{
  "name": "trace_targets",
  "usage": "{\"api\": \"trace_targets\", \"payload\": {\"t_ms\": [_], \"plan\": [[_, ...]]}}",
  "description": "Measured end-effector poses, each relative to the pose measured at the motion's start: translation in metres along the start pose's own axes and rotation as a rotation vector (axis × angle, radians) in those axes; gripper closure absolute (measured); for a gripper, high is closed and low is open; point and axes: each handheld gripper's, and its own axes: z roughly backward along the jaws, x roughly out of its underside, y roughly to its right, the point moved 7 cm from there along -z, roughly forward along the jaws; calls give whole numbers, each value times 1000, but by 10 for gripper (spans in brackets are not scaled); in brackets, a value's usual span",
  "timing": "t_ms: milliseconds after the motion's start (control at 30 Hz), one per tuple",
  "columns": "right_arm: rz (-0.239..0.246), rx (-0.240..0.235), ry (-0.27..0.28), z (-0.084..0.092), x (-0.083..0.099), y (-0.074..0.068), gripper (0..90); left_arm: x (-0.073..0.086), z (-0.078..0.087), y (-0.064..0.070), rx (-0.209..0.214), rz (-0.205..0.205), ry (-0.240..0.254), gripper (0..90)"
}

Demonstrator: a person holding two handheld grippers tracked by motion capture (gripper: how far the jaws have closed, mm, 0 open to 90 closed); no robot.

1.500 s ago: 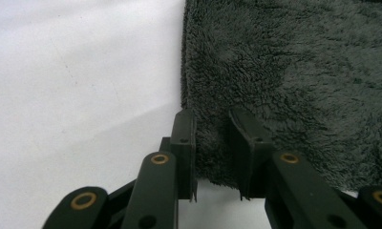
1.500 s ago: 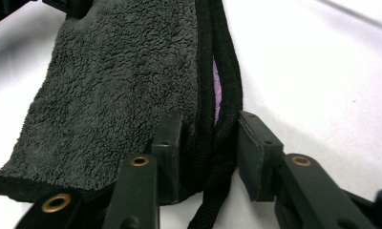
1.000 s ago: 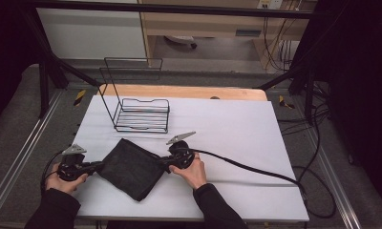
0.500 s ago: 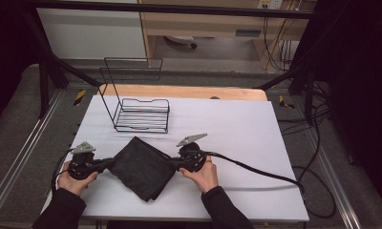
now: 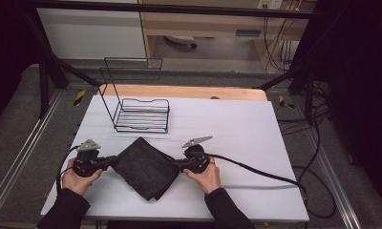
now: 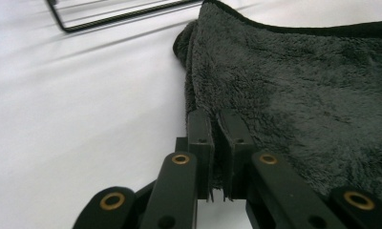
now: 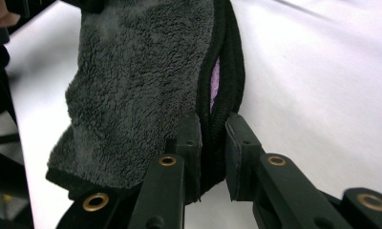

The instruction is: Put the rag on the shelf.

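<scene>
Towel (image 5: 143, 167) shifted right | left gripper (image 5: 109, 162), right gripper (image 5: 177, 165) both clamp its edges | writing: unreadable

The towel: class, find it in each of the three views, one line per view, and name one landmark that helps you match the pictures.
High view: the towel lies folded at the table's near middle, stretched between the two grippers.
Left gripper view: the towel is at upper right, its corner pinched between the jaws.
Right gripper view: the towel is at upper left and centre, its folded edge between the jaws.
Shared landmark: the wire rack, whose edge shows at the left gripper view's top.
</scene>
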Motion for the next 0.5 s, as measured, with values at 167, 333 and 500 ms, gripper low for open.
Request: {"api": "trace_targets", "payload": {"t_ms": [167, 333, 500], "plan": [[15, -33, 18, -14, -11, -7, 787, 10, 14, -10, -36, 3, -32, 849], [38, -33, 9, -29, -20, -15, 784, 24, 16, -22, -19, 42, -65, 848], [78, 44, -34, -41, -8, 0, 663, 26, 14, -22, -18, 32, -73, 844]]}}
